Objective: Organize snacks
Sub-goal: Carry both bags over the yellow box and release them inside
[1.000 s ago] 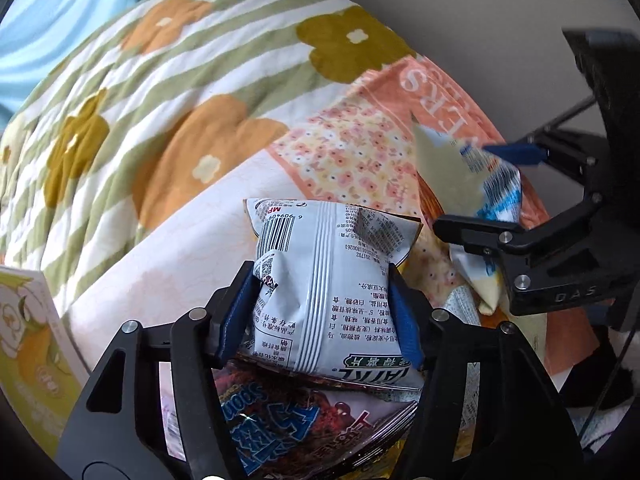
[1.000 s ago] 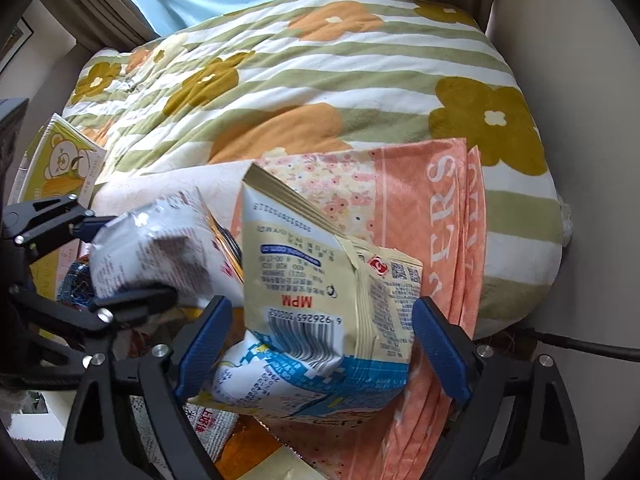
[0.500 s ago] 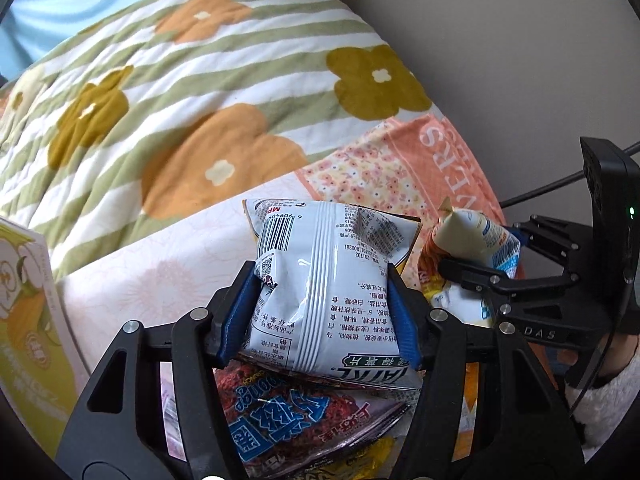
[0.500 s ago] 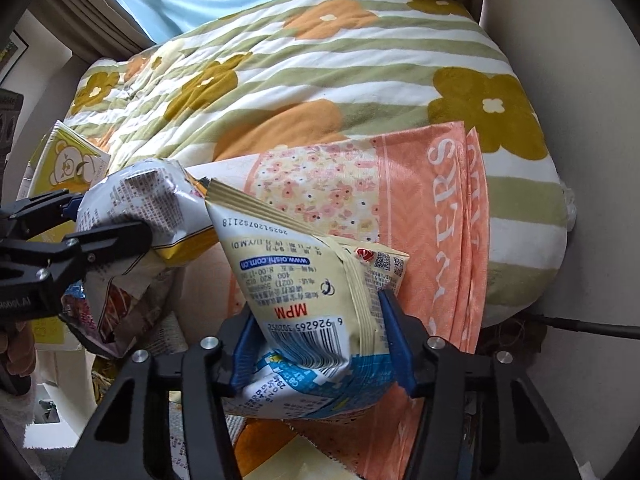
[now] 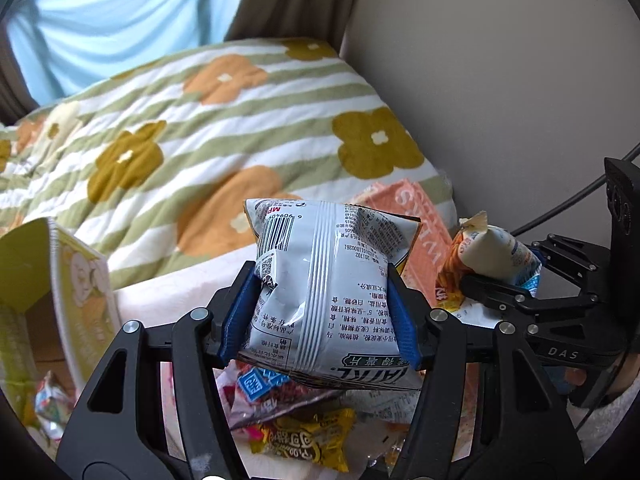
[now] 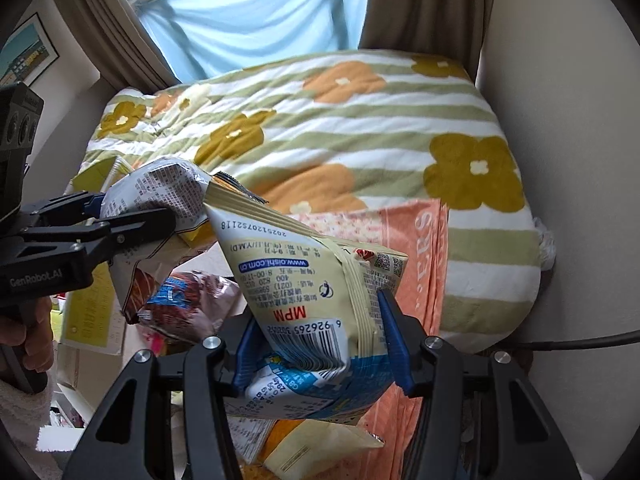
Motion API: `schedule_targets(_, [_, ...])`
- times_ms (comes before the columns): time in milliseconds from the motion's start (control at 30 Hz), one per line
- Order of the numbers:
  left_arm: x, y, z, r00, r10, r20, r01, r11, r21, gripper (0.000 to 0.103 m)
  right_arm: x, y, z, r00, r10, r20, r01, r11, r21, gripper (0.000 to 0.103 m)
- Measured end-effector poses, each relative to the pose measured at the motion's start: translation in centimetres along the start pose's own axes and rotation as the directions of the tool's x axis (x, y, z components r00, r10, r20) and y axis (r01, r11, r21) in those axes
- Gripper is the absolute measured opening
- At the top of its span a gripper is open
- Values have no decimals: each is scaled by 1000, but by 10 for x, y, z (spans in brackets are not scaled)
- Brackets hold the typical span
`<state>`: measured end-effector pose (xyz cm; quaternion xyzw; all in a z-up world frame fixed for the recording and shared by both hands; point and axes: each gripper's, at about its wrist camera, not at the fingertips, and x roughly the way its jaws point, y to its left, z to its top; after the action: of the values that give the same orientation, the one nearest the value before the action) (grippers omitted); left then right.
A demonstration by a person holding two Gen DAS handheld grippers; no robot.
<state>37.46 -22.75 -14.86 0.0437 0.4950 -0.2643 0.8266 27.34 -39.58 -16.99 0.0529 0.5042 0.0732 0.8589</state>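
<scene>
My left gripper (image 5: 320, 320) is shut on a white snack bag (image 5: 324, 288) with a barcode, held above a pile of snack packets (image 5: 304, 436). My right gripper (image 6: 320, 344) is shut on a cream and blue snack bag (image 6: 312, 292), also lifted. In the left wrist view the right gripper (image 5: 520, 280) shows at the right with its cream bag (image 5: 492, 252). In the right wrist view the left gripper (image 6: 120, 220) shows at the left with the white bag (image 6: 160, 188).
A yellow-green carton (image 5: 60, 300) with a bear print stands open at the left with a packet inside. A floral striped quilt (image 5: 200, 132) and an orange folded cloth (image 6: 416, 240) lie behind. A beige wall (image 5: 500, 80) is at the right. A cable (image 6: 580, 344) runs there.
The right gripper closed on the cream bag and lifted it. Both grippers rose and tilted up with their bags, so the window and curtain now show.
</scene>
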Motion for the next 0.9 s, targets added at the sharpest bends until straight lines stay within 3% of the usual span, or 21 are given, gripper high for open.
schedule_targets(200, [-58,8,-7,993,69,96,-65,997,-44,57,-43,35,11,998,19,65,-13,995,-101,50])
schedule_targets(367, [-106,39,-24,978,138,154,-121,986,-117,57,-64,74,23,991,69,113,-47,982,-186,50])
schedule_targets(667, [-159,135,-51,953,240,184,-198,955,-219,57,-50,176,49,972,190,141,-145,949,-281,50])
schedule_targets(900, [-165,233,-73,950,288,124,-251,936,-248,57,-13,251,66,968,217,124,-178,948,-264,50])
